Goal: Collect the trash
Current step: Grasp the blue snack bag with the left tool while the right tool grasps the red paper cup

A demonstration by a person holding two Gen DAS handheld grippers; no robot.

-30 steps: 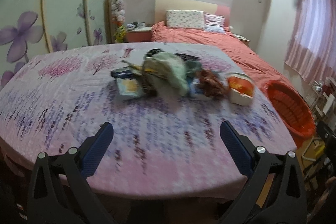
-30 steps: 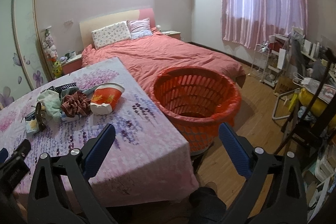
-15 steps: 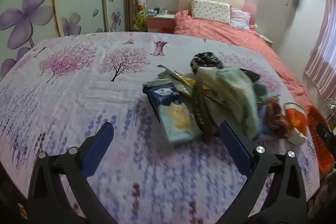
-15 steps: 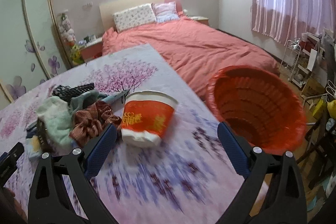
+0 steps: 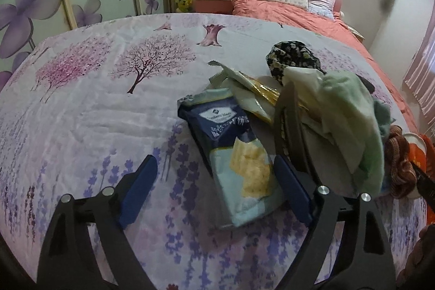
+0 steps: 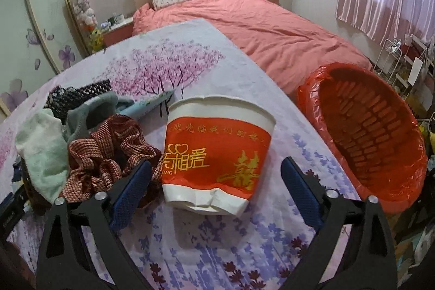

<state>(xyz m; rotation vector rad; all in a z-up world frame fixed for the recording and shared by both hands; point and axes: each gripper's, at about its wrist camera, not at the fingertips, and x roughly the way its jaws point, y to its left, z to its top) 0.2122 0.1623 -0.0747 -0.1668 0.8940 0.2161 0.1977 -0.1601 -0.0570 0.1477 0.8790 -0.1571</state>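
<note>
A blue and pale snack bag (image 5: pixel 233 148) lies flat on the floral-clothed table (image 5: pixel 95 105), with more wrappers (image 5: pixel 244 83) behind it. My left gripper (image 5: pixel 217 181) is open, its fingers either side of the bag's near end. A red and white paper cup (image 6: pixel 217 154) lies on its side, mouth away from me. My right gripper (image 6: pixel 217 186) is open with the cup's crushed base between its fingers. The orange basket (image 6: pixel 367 132) lined with a red bag stands off the table's right edge.
A pile of clothes sits between the two: pale green cloth (image 5: pixel 345 121), dark patterned fabric (image 5: pixel 293 56), a red woven piece (image 6: pixel 108 154) touching my right gripper's left finger. A bed with a coral cover (image 6: pixel 272 40) lies beyond the table.
Both grippers moved forward and lower over the table. The left closed in on the snack bag, the right on the paper cup. Both stayed open.
</note>
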